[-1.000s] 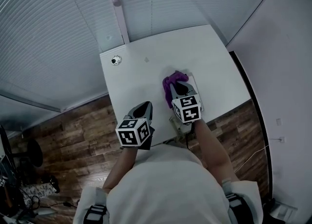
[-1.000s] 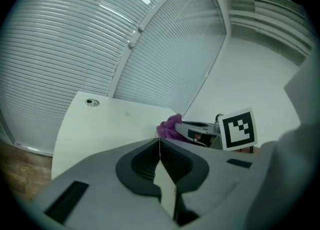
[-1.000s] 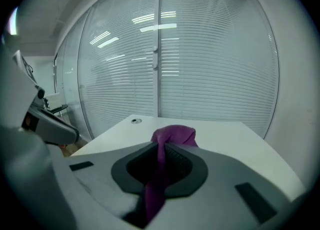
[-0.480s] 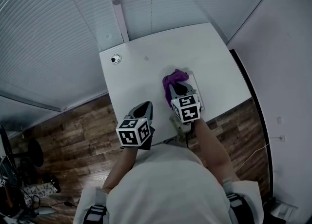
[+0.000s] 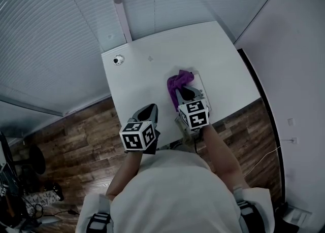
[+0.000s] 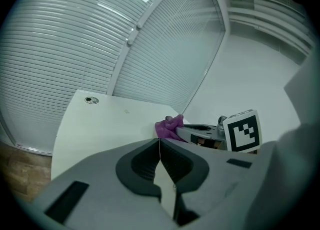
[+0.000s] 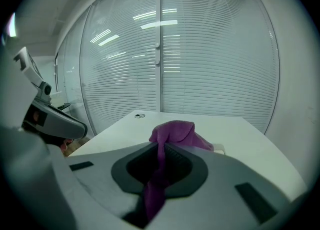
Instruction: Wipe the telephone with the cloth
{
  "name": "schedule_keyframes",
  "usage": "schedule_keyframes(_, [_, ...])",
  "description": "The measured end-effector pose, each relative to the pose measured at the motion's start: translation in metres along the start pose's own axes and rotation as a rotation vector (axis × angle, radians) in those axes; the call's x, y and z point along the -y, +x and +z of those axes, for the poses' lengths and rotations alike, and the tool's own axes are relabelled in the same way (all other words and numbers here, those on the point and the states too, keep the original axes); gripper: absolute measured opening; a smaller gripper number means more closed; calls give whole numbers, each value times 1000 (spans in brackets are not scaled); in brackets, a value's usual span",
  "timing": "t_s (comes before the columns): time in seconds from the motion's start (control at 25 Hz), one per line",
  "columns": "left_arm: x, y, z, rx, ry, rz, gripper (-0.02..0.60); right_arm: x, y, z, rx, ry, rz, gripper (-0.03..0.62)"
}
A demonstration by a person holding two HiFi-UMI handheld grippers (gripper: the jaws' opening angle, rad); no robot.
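I am pinching the purple cloth (image 7: 172, 133) between the fingers of my right gripper (image 7: 162, 148). Its bunched end is bulging just ahead of the fingertips, over the white telephone (image 5: 202, 84) on the tabletop (image 5: 142, 74). My left gripper (image 6: 159, 142) is hovering with its fingers pressed together on nothing, the cloth ahead to their right.

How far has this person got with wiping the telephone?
Done: the purple cloth is picked up and pinched in the right gripper. In hand: the cloth sits bunched over the far end of the white telephone on the table. Left: how much has been wiped does not show, so probably most of it. The left gripper is shut and empty, off to the side.
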State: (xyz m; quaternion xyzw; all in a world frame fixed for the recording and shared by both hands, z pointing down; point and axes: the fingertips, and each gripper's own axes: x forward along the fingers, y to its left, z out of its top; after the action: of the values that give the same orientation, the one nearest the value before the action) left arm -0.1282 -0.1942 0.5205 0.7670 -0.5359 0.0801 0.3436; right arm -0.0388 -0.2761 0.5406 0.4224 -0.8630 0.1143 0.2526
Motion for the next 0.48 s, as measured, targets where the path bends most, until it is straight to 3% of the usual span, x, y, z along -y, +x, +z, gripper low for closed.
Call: schedule_keyframes(0.48, [19,-10,-13,11,-1,16,21,-7,-31,-25,-13,9,18,43])
